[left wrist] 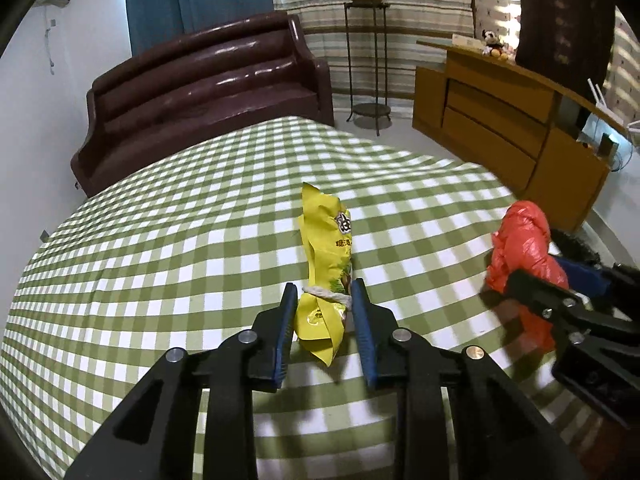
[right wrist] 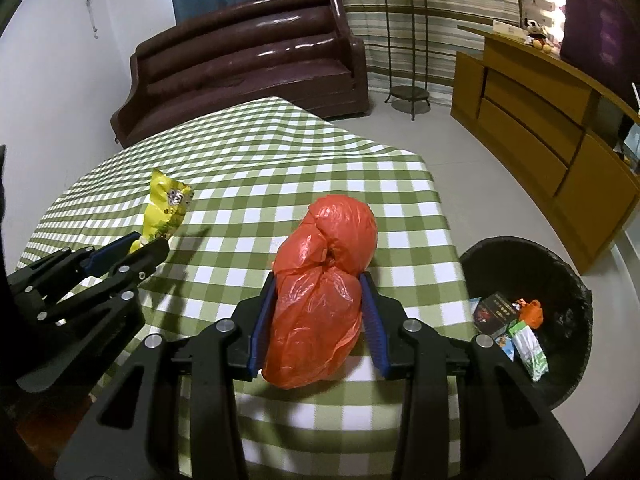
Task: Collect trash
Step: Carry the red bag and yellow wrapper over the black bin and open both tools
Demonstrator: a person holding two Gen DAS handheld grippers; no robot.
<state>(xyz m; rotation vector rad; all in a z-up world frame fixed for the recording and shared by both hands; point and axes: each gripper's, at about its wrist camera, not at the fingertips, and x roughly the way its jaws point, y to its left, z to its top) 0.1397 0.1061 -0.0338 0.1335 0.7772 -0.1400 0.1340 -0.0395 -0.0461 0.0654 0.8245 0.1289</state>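
My left gripper (left wrist: 324, 296) is shut on a yellow snack wrapper (left wrist: 326, 248) tied with white string, held just above the green checked tablecloth (left wrist: 160, 260). It also shows in the right wrist view (right wrist: 166, 208), with the left gripper (right wrist: 144, 246) at the left. My right gripper (right wrist: 320, 292) is shut on a crumpled orange plastic bag (right wrist: 324, 292) over the table's right part. The bag (left wrist: 520, 248) and right gripper (left wrist: 516, 280) show at the right of the left wrist view. A black trash bin (right wrist: 560, 264) stands on the floor right of the table, holding several wrappers.
A dark brown sofa (left wrist: 208, 88) stands behind the table. A wooden cabinet (left wrist: 500, 120) lines the right wall. A metal plant stand (left wrist: 368, 60) with a potted plant is at the back by striped curtains.
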